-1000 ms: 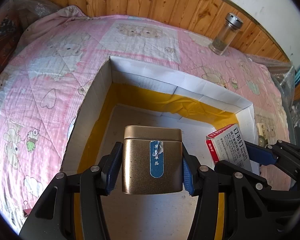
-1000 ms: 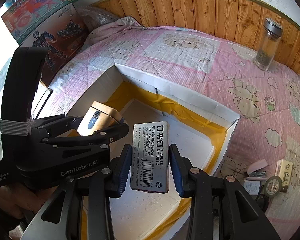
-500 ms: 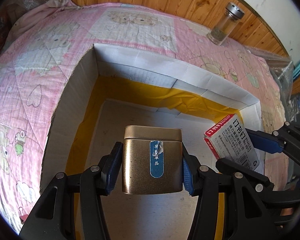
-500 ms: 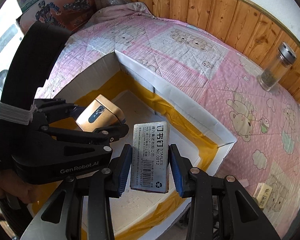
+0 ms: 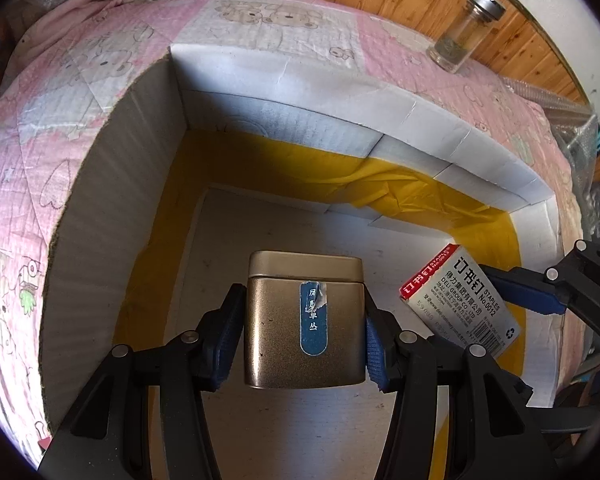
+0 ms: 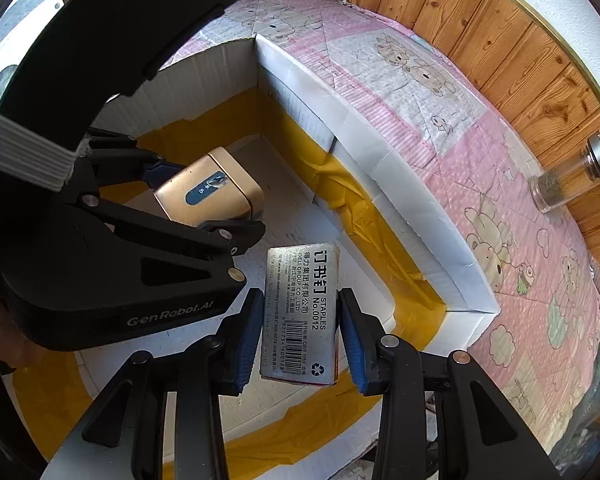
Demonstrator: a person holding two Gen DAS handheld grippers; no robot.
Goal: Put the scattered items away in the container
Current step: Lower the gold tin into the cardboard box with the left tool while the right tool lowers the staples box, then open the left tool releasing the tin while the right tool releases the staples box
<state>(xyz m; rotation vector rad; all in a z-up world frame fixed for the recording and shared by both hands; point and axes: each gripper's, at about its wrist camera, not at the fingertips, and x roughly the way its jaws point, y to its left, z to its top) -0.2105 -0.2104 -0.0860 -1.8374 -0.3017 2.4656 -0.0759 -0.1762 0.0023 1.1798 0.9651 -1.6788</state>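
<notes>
gold tin, left wrist view: gold tin (image 5: 304,330) pinched at its two sides by the blue pads of the left gripper (image 5: 305,342), lid end pointing away from the camera, hanging inside the walls of the cardboard box (image 5: 380,120) over the bare white floor, nearer the left wall than the right.
box, left wrist view: white walls, yellow tape (image 5: 420,188) along the floor edges; no other item seen lying on the floor.
staples box, left wrist view: staples box (image 5: 460,300) enters from the right, also below the rim, held by the right gripper (image 5: 512,300), near the right wall.
change, left wrist view: box walls fill more of the frame than a second ago and the quilt (image 5: 80,92) has slid outward, so the tin has sunk deeper.
surroundings: glass jar (image 5: 464,28) stands on the quilt by the wooden wall, well apart from the box.
staples box, right wrist view: clamped on its long sides between the blue pads, jaws part spread to its width, above the floor close to the near-right corner.
change, right wrist view: view has rolled since a second ago; back wall now runs diagonally; grip unchanged.
tin, right wrist view: tilted in the left gripper, just beside the staples box, not touching.
meaning: both items are inside the rim but not seen resting; my read is that the lowering is nearly done and release comes next.
risk: grippers are crowded; opening together could knock one item.
</notes>
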